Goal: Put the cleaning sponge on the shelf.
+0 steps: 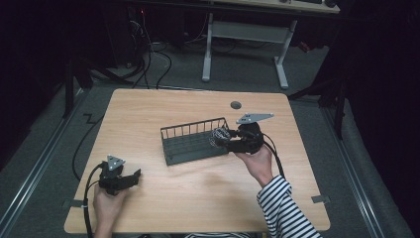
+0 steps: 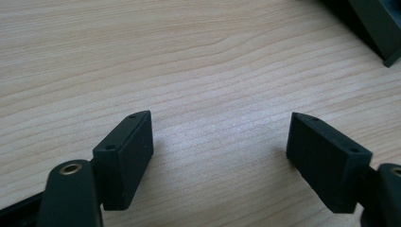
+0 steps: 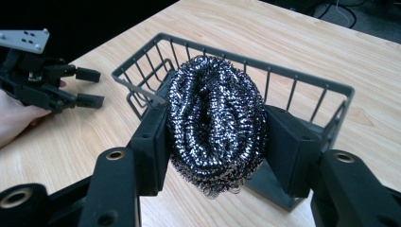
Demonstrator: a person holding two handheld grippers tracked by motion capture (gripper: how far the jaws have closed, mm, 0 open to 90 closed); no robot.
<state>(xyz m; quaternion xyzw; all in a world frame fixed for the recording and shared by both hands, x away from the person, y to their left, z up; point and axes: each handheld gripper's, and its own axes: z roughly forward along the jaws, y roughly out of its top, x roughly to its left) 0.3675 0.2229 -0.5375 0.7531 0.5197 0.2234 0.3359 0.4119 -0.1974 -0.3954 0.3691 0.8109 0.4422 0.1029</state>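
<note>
Between the right claw's pads sits the scourer, squeezed for dropping into the basket just beyond, while the left claw rests wide.

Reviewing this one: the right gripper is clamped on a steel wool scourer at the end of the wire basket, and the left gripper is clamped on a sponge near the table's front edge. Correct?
Not quite. The left gripper holds nothing: the left gripper view shows its jaws apart over bare table. The rest stands: the right gripper is clamped on the steel wool scourer at the end of the wire basket.
</note>
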